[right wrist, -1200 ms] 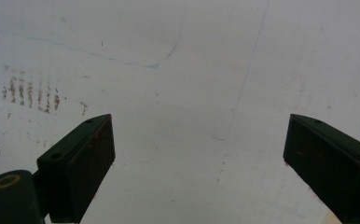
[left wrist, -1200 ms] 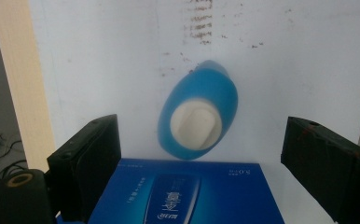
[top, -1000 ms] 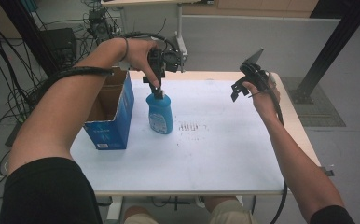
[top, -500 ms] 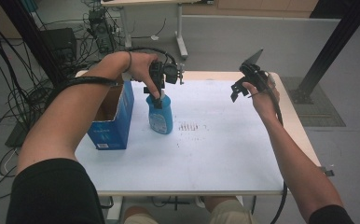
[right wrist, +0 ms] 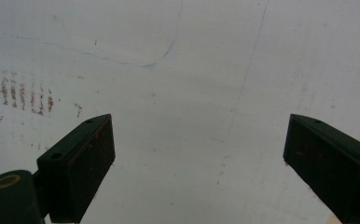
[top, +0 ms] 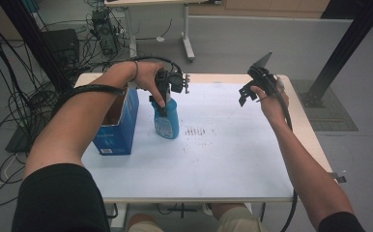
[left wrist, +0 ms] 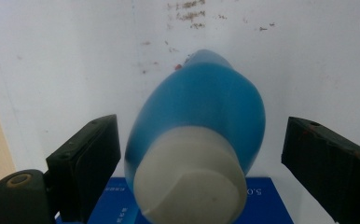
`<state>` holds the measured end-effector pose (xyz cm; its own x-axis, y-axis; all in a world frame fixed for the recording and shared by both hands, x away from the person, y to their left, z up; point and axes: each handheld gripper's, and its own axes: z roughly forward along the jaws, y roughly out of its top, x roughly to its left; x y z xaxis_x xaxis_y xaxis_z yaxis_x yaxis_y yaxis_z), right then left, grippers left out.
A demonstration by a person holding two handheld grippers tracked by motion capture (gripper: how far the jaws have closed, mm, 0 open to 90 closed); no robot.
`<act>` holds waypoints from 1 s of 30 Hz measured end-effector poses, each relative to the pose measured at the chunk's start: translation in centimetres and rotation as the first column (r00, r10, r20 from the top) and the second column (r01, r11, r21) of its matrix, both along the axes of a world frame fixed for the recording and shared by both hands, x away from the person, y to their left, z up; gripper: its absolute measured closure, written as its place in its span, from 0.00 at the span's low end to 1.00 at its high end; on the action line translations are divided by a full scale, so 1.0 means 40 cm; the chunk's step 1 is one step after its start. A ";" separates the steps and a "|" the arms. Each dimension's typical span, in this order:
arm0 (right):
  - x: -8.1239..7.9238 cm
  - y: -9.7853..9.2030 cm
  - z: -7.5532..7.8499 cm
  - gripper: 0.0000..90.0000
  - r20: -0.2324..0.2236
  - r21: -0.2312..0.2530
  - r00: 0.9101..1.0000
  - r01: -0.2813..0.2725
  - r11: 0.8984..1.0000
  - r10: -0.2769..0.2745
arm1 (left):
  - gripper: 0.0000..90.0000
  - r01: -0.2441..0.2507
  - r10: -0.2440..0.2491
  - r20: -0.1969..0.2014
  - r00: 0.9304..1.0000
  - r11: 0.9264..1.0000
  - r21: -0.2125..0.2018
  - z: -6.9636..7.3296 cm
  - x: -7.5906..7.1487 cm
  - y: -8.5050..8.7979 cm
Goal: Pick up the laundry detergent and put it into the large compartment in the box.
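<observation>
Work in hand: taking hold of the blue plastic bottle with the white cap, judged from the left gripper poised over it.
Bottle: stands upright on the white table top, just beside the open blue cardboard box, apart from its wall as far as the high view tells.
Left gripper: points down over the white cap; in the left gripper view its jaws stand wide, one on each side of the bottle's neck, touching nothing. That straddle seems meant to let them close on the narrow top.
Right gripper: held up over the table's far right part, well apart from the bottle; its jaws are wide with only bare table between them, likely kept clear as a spare.
Marks: brownish smudges lie near the bottle's right.
</observation>
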<state>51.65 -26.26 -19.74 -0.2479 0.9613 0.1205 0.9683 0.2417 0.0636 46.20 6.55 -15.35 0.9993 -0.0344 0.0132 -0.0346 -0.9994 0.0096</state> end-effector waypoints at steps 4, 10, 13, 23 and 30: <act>0.000 0.003 -0.002 0.10 -0.001 -0.002 1.000 0.001 1.000 -0.001 | 0.13 0.006 -0.006 -0.002 1.000 1.000 0.002 -0.010 0.001 -0.002; 0.002 0.004 -0.005 0.10 -0.004 -0.003 1.000 0.001 1.000 -0.001 | 0.13 0.007 -0.007 0.004 1.000 1.000 0.007 -0.026 -0.001 0.001; 0.003 0.004 -0.006 0.10 -0.005 -0.001 1.000 0.002 1.000 -0.002 | 0.13 0.006 -0.007 0.003 1.000 1.000 0.004 -0.032 0.000 0.005; 0.004 0.006 -0.007 0.10 -0.007 -0.005 1.000 0.000 1.000 0.000 | 0.14 0.012 -0.012 0.001 1.000 1.000 -0.006 -0.036 0.001 0.005; 0.003 -0.001 -0.009 0.10 -0.007 0.000 1.000 0.001 1.000 -0.001 | 0.14 0.014 -0.014 0.000 1.000 1.000 -0.004 -0.040 -0.001 0.003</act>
